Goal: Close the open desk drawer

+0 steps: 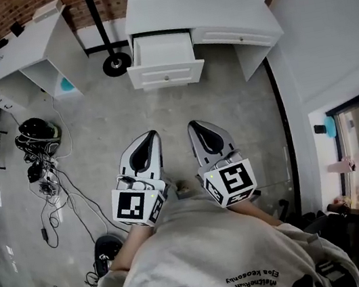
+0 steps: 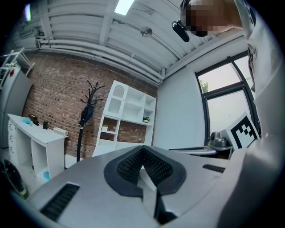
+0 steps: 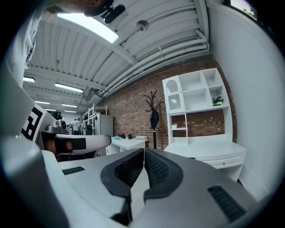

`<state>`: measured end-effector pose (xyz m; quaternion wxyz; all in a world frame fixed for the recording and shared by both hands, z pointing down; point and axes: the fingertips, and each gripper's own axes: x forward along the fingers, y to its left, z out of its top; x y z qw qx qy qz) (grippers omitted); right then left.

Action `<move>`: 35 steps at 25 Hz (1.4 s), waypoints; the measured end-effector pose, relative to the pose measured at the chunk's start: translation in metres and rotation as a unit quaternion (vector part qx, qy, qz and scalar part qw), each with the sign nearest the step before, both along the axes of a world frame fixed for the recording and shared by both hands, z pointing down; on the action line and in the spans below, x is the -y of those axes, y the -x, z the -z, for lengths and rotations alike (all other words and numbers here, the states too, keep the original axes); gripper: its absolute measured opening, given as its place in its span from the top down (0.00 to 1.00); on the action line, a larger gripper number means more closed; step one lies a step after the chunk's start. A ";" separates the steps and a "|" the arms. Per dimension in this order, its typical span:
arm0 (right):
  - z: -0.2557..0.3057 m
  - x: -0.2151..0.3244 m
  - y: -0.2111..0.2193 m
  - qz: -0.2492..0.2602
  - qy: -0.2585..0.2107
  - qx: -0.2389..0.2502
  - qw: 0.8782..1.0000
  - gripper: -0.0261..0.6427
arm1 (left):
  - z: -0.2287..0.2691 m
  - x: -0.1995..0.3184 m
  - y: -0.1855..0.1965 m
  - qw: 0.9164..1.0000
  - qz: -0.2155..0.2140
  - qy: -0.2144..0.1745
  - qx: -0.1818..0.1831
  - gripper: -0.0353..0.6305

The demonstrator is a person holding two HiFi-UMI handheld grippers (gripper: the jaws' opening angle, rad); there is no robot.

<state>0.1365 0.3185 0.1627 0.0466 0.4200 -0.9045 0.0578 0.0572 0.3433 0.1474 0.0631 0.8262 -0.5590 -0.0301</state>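
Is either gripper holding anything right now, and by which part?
Nothing is held. The left gripper and the right gripper are both shut and empty, well short of the open drawer.

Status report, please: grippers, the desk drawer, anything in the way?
Left gripper, right gripper: both shut, empty. Drawer open, not yet reached. Coat stand base beside it, off the path.

**A:** Is the room bright?

**B:** Evenly, yes. A ceiling light strip [image 3: 89, 24] glows white overhead, and the window [image 2: 225, 104] is blown out almost to white.

**A:** Any shadows?

**B:** Only soft ones, on the concrete floor [image 1: 101, 126] in the head view.

**A:** And sharpness?

**B:** The brick wall [image 2: 58, 98] is crisp. The left gripper [image 2: 143, 149] and right gripper [image 3: 143, 151], close against their lenses, look soft. Every view bows at the edges, and both gripper views have black corners.
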 end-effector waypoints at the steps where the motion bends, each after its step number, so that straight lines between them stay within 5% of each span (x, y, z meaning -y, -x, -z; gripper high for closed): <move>1: -0.001 0.005 0.001 -0.001 0.000 -0.001 1.000 0.92 | -0.002 0.005 0.001 1.000 0.000 0.002 -0.001 0.92; 23: -0.006 0.228 0.063 -0.096 -0.001 -0.003 0.995 0.92 | -0.009 0.249 0.062 0.995 -0.097 0.008 0.002 0.92; 35: -0.015 0.302 0.075 -0.150 0.017 -0.019 0.988 0.92 | -0.021 0.335 0.084 0.990 -0.138 0.026 -0.008 0.92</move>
